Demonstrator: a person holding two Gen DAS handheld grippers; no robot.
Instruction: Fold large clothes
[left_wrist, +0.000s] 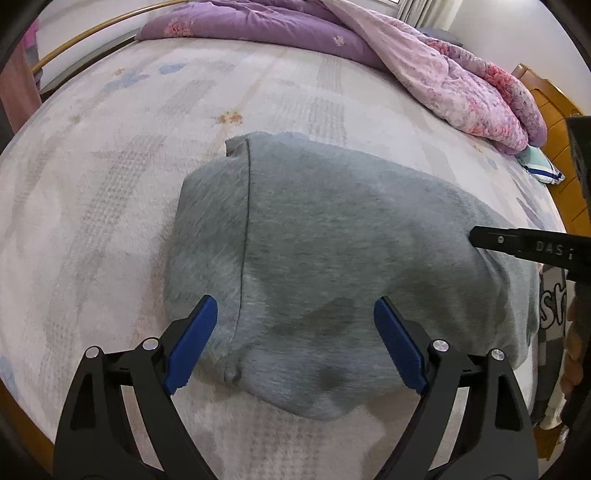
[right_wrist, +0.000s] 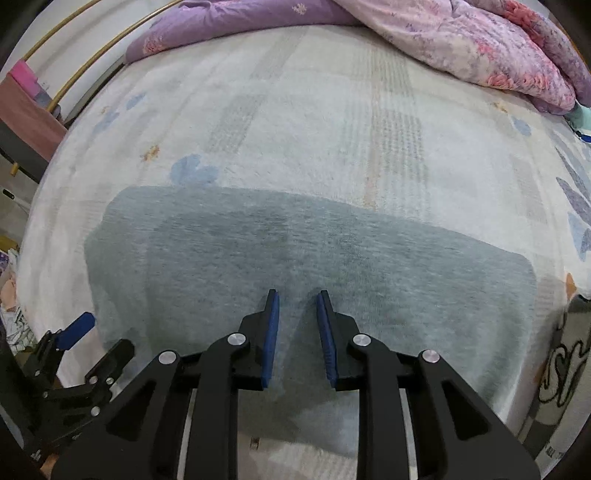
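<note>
A grey sweatshirt (left_wrist: 332, 229) lies folded into a thick block on the pale bed sheet (left_wrist: 110, 166), a dark seam running down its left part. My left gripper (left_wrist: 295, 301) hangs just above its near edge, blue pads spread wide with nothing between them. In the right wrist view the same grey sweatshirt (right_wrist: 295, 243) stretches flat across the bed. My right gripper (right_wrist: 298, 293) hovers over its near middle with a narrow gap between the pads and no cloth in it. One of its black fingers (left_wrist: 517, 240) reaches in from the right in the left wrist view.
A purple and pink floral quilt (left_wrist: 461, 74) is heaped along the far side of the bed. A wooden bed frame (left_wrist: 554, 110) stands at the right, a gold rail (left_wrist: 92, 33) at the far left. A patterned cloth with letters (right_wrist: 565, 362) lies at the sweatshirt's right end.
</note>
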